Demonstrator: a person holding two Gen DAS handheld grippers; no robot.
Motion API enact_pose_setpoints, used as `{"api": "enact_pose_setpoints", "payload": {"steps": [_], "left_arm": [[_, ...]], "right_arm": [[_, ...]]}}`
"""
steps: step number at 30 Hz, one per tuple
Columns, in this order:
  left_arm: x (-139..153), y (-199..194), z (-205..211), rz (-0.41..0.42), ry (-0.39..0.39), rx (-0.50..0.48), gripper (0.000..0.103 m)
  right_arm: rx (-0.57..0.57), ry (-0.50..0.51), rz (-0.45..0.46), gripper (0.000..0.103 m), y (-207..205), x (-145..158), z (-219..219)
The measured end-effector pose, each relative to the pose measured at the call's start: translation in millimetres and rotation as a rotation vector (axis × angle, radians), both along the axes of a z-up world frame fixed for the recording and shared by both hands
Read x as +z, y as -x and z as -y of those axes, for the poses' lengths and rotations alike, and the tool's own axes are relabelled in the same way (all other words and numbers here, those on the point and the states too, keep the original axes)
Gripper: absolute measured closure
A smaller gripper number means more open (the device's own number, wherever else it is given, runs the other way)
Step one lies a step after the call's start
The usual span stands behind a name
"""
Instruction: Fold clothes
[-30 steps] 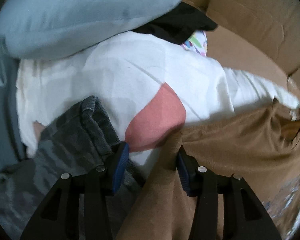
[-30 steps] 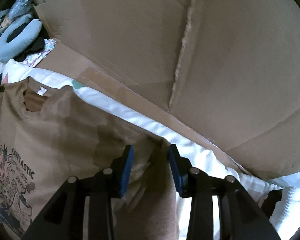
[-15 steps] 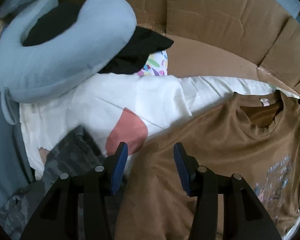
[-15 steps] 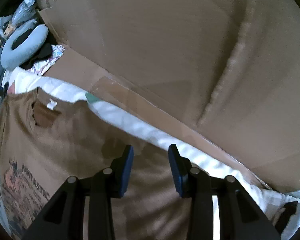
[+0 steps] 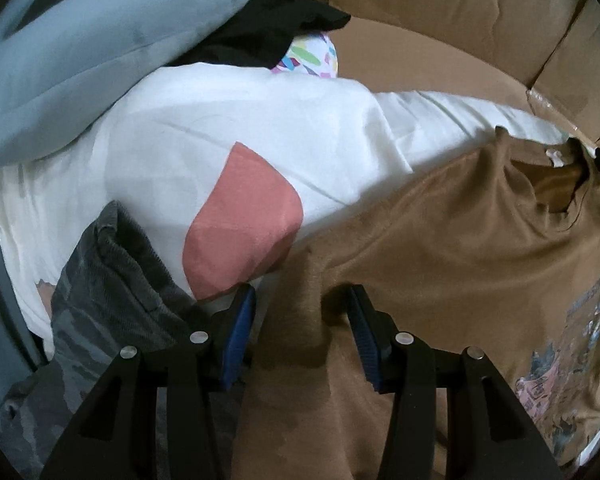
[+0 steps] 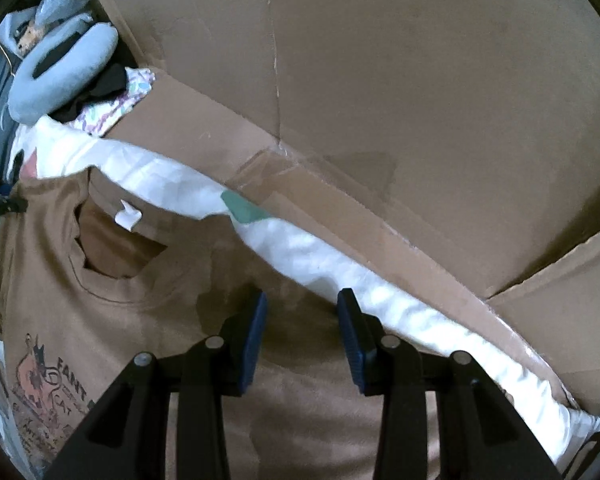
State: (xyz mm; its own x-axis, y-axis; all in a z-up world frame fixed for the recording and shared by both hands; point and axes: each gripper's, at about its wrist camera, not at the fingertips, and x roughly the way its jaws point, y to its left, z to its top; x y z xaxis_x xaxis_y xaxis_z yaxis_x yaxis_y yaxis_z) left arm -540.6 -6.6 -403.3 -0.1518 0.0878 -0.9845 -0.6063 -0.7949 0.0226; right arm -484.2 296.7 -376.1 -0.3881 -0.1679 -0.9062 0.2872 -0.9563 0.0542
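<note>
The left gripper (image 5: 302, 336) points down at the bed with its blue-padded jaws closing. A raised ridge of the brown T-shirt (image 5: 440, 248) stands between them, but the pads are not pressing on it yet. The right gripper (image 6: 300, 340) holds its jaws partly open over the shirt's other shoulder; the cloth lies under and between them, with a gap on each side, so nothing is gripped.

The brown T-shirt (image 6: 148, 312) lies spread face up on a white sheet (image 5: 260, 120), its neck opening toward the far side and its printed picture toward the near side. A pink patch (image 5: 240, 236) on the sheet shows just left of the left gripper. Beside it, nearer and further left, is a crumpled grey camouflage garment (image 5: 112, 292).

Further out to the left, a pale blue neck pillow (image 5: 112, 40) rests on a black garment (image 5: 276, 32) and a colourful patterned cloth (image 5: 312, 56). Brown cardboard panels (image 6: 380, 80) rise along the far edge of the sheet.
</note>
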Motion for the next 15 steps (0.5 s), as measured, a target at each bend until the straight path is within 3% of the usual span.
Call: {"api": "enact_pose_setpoints", "payload": {"steps": [1,3,5,9,15], "left_arm": [[-0.2,1.2,1.4,-0.002,-0.002,0.011,0.066],[-0.9,4.5,4.6,0.001,0.000,0.033,0.090],[-1.7,7.2,8.1,0.036,-0.020,0.043,0.097],[1.7,4.6,7.8,0.021,0.010,0.017,0.098],[2.2,6.3,17.9,0.034,0.026,0.059,0.098]], "right_arm": [[-0.003,0.013,0.000,0.068,1.2,1.6,-2.5],[-0.012,0.023,0.004,0.068,4.5,3.3,-6.6],[-0.011,0.042,0.009,0.068,7.4,3.5,-5.0],[0.010,0.064,0.020,0.068,12.0,3.0,4.6],[0.083,0.053,0.053,0.068,16.8,-4.5,30.2]]}}
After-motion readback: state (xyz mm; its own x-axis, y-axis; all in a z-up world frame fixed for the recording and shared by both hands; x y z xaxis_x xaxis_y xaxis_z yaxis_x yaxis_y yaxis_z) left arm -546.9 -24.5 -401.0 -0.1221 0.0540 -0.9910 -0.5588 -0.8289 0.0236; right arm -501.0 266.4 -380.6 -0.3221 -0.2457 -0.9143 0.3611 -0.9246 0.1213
